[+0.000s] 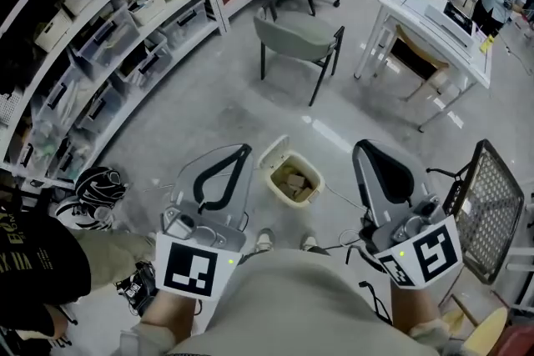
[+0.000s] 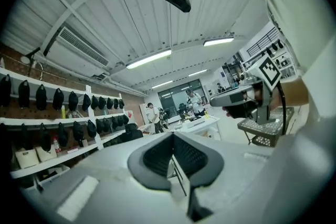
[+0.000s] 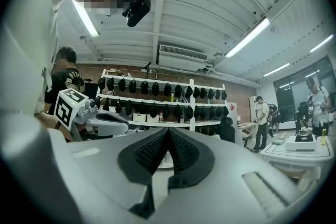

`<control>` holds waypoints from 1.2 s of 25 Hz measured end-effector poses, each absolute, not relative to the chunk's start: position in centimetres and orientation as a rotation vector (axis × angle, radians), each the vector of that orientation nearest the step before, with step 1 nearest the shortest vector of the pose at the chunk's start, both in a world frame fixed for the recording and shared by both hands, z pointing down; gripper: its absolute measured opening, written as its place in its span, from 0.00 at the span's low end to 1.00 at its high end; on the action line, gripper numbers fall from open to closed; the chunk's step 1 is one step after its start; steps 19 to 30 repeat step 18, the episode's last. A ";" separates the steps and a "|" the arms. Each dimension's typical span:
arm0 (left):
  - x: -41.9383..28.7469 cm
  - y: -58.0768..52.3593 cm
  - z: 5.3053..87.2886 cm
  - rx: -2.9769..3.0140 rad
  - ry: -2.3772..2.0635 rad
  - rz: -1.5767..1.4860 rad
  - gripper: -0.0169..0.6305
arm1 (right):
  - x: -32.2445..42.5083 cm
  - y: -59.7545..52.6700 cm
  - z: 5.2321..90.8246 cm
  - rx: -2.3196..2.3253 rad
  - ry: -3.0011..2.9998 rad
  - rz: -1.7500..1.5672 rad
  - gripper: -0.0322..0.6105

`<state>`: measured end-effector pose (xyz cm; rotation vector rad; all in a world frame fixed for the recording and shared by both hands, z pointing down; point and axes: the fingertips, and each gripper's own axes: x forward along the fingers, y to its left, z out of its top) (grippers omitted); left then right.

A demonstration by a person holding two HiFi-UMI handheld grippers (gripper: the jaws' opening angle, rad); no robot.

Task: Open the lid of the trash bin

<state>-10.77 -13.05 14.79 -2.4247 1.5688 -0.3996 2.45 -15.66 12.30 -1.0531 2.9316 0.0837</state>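
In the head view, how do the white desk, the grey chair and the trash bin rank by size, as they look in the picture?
1. white desk, the largest
2. grey chair
3. trash bin, the smallest, although it stands nearest to the camera

left hand-held gripper (image 1: 244, 151): jaws together | right hand-held gripper (image 1: 361, 148): jaws together

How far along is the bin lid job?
Done, by the look of it: the trash bin on the floor shows its contents, and its lid stands tipped up at the far edge. In hand: nothing. The left gripper and the right gripper are both shut and empty, one on each side of the bin, touching neither bin nor lid. Left: seemingly nothing on the lid.
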 end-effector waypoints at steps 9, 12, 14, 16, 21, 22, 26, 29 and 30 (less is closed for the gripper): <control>-10.1 -13.4 15.1 -2.428 1.566 -0.442 0.03 | 2.8 -16.3 12.7 -1.044 2.975 0.080 0.05; -10.1 -13.4 15.5 -2.435 1.602 -0.444 0.03 | 3.3 -16.4 12.8 -1.046 2.979 0.082 0.05; -10.0 -13.5 15.8 -2.438 1.613 -0.450 0.03 | 3.6 -16.5 13.0 -1.048 2.984 0.083 0.05; -9.8 -13.5 15.9 -2.438 1.618 -0.459 0.03 | 3.8 -16.7 13.0 -1.049 2.987 0.081 0.05; -9.7 -13.6 16.0 -2.437 1.620 -0.465 0.03 | 4.0 -16.8 13.0 -1.049 2.988 0.078 0.05; -9.7 -13.6 16.0 -2.437 1.620 -0.465 0.03 | 4.0 -16.8 13.0 -1.049 2.988 0.078 0.05; -9.7 -13.6 16.0 -2.437 1.620 -0.465 0.03 | 4.0 -16.8 13.0 -1.049 2.988 0.078 0.05; -9.7 -13.6 16.0 -2.437 1.620 -0.465 0.03 | 4.0 -16.8 13.0 -1.049 2.988 0.078 0.05; -9.7 -13.6 16.0 -2.437 1.620 -0.465 0.03 | 4.0 -16.8 13.0 -1.049 2.988 0.078 0.05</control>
